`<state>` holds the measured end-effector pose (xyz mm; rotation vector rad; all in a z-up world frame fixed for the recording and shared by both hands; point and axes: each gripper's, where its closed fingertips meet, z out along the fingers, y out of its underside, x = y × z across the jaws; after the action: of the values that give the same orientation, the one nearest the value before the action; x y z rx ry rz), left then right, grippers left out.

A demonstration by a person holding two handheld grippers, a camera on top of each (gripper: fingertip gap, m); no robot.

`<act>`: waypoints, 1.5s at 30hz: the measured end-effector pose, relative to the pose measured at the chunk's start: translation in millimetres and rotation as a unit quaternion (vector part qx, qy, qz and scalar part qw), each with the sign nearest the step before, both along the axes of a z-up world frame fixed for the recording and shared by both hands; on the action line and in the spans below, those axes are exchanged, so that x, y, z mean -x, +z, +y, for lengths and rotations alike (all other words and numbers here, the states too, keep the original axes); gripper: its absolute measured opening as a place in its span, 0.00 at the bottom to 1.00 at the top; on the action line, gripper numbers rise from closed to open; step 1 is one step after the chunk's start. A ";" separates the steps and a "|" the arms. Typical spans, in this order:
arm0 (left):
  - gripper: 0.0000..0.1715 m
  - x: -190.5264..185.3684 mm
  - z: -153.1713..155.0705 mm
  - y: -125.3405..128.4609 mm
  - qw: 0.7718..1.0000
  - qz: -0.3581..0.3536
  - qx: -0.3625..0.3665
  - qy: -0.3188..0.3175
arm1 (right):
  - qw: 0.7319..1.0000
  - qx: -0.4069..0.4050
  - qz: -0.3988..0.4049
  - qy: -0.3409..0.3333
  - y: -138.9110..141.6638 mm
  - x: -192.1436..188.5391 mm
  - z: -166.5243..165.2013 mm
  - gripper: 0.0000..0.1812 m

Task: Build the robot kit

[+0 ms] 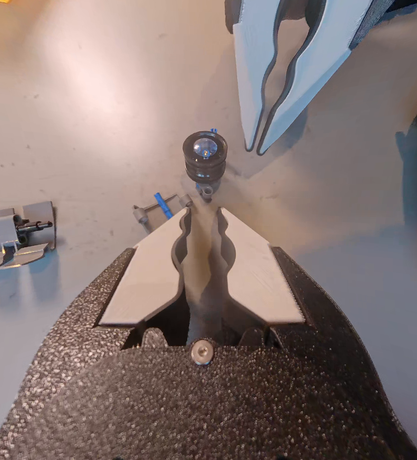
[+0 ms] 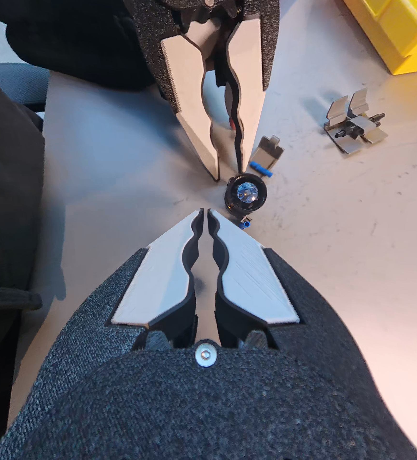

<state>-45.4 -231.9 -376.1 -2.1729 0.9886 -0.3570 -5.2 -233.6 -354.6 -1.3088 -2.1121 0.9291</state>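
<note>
A black round ribbed part with a clear blue dome on top [image 1: 204, 154] stands upright on the pale table, on a small grey connector with a blue pin [image 1: 206, 193]. My left gripper [image 1: 205, 210] is open by a narrow gap and empty, its tips just short of that connector. My right gripper [image 2: 205, 211] is shut and empty, just left of the black part [image 2: 246, 195]. The right gripper also shows in the left wrist view [image 1: 254, 150], to the right of the part. The left gripper shows in the right wrist view [image 2: 227, 174], just behind the part.
A flat grey panel with a blue pin [image 1: 157, 211] [image 2: 264, 156] lies beside the left gripper's tips. A grey assembly with black pins [image 1: 15, 236] [image 2: 354, 124] lies farther off. A yellow bin [image 2: 401, 32] stands at a table corner. A person's dark sleeve [image 2: 3, 199] is at the table edge. My right fingertips sit around 5 cm from my left ones.
</note>
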 end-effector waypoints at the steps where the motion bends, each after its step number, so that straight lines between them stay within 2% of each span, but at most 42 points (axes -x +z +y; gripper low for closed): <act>1: 0.12 -2.8 -0.7 0.3 1.000 -0.003 0.000 -0.003 | 1.000 -0.007 -0.001 -0.007 -2.0 1.1 2.1 0.02; 8: 0.12 -32.6 -2.0 -0.3 0.999 0.001 -0.009 -0.034 | 0.998 -0.049 -0.019 -0.033 -8.9 4.5 37.4 0.01; 14: 0.17 -55.7 13.3 1.4 0.999 -0.003 -0.009 -0.050 | 0.998 -0.066 -0.014 -0.010 -9.0 25.1 62.1 0.02; 18: 0.17 -53.3 13.6 11.1 0.998 -0.014 -0.010 -0.053 | 0.997 -0.072 -0.024 -0.004 -11.5 33.8 77.3 0.05; 21: 0.15 -31.2 8.4 28.8 0.999 -0.036 -0.024 -0.030 | 0.998 -0.055 -0.015 -0.015 -2.5 27.6 84.1 0.06; 24: 0.13 24.6 24.4 42.3 0.996 -0.027 -0.053 0.063 | 0.999 -0.039 -0.003 -0.027 6.5 17.4 86.7 0.07; 26: 0.13 65.2 37.8 37.2 0.990 -0.019 -0.031 0.135 | 0.999 -0.030 0.006 -0.035 9.9 12.6 87.1 0.07; 27: 0.15 75.5 41.2 32.3 0.989 -0.026 -0.007 0.149 | 0.999 -0.025 0.009 -0.039 10.7 10.9 87.2 0.07; 30: 0.15 80.5 46.8 17.9 0.991 -0.023 0.030 0.130 | 0.998 -0.022 0.014 -0.049 10.6 6.5 87.7 0.07; 34: 0.12 83.2 58.4 0.5 0.992 0.050 0.022 0.115 | 0.998 -0.016 0.022 -0.059 13.8 -1.6 88.0 0.07; 40: 0.02 74.2 60.6 -1.4 0.994 0.058 0.027 0.091 | 0.997 0.000 0.041 -0.062 20.9 -9.7 84.6 0.07; 42: 0.02 65.3 61.8 7.6 0.996 0.040 0.000 0.078 | 0.996 0.016 0.068 -0.058 31.4 -5.9 80.3 0.08; 45: 0.02 29.6 60.0 55.3 0.994 -0.015 -0.110 0.023 | 0.987 0.088 0.131 -0.040 58.8 3.4 62.5 0.10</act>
<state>-74.9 -171.9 -320.8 -1.9817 0.9148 -0.2459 -8.6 -171.1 -295.8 -1.2674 -1.7984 1.2044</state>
